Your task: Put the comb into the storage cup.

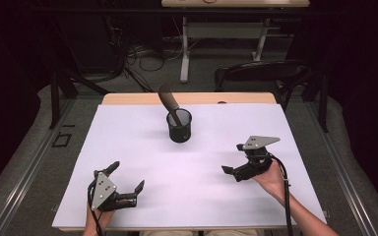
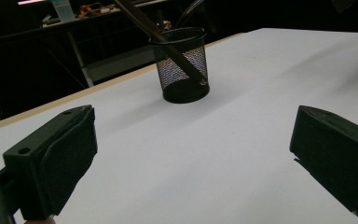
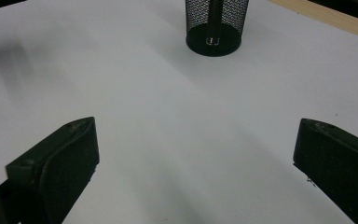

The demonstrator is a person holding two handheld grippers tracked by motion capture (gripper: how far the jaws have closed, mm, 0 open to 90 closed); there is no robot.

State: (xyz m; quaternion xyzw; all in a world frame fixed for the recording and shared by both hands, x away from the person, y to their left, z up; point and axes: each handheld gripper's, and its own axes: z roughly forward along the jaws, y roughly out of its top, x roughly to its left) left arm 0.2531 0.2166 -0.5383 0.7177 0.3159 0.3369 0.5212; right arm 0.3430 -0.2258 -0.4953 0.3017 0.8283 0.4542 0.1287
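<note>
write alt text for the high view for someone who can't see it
A black mesh cup stands upright near the far middle of a white table, with a dark brown stick-like object leaning out of it to the left. Near the front edge, a person's hands hold the left tool and right tool, both open, empty and apart from the cup.

No legible text or labels

White table (image 1: 142, 196), wooden far edge; black chair (image 1: 263, 73) and desk (image 1: 226, 29) beyond.
</note>
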